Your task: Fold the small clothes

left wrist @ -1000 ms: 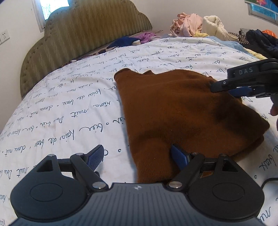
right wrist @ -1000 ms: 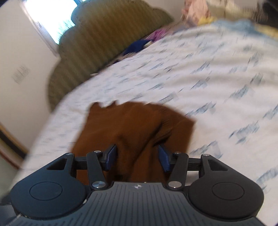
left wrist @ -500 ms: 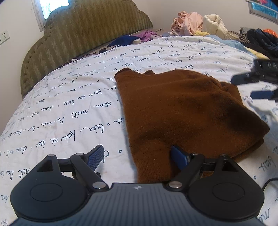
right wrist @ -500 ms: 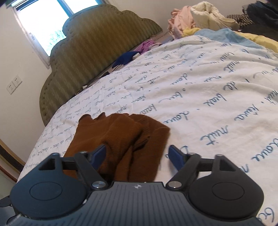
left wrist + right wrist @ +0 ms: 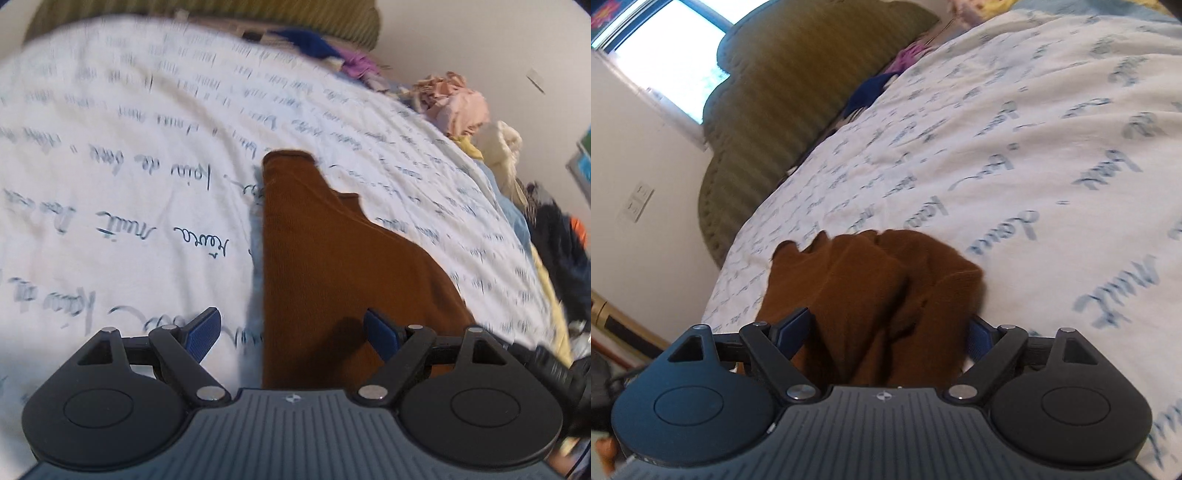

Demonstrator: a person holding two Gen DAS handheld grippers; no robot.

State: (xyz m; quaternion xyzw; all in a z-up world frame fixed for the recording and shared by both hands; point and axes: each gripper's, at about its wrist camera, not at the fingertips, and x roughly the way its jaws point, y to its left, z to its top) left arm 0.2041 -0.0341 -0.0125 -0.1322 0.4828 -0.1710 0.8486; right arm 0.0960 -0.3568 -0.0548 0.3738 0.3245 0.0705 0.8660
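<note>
A folded brown knit garment [image 5: 332,266] lies on the white bedsheet with blue script [image 5: 110,166]. My left gripper [image 5: 291,332] is open and low over the garment's near left edge; its right finger is over the cloth, its left finger over the sheet. In the right wrist view the same garment [image 5: 871,295] is bunched into folds. My right gripper [image 5: 886,334] is open, with the garment's near end lying between its blue pads. Whether the pads touch the cloth I cannot tell.
An olive padded headboard [image 5: 783,110] stands at the bed's head, with blue and purple clothes [image 5: 325,48] beside it. A pile of pink, cream and dark clothes [image 5: 480,122] lies along the bed's far right side. A wall and window [image 5: 665,62] are on the left.
Both grippers have swung quickly; the views are blurred. My left gripper turned to face along the garment's left edge. My right gripper moved in, so the garment's end now lies between its open fingers.
</note>
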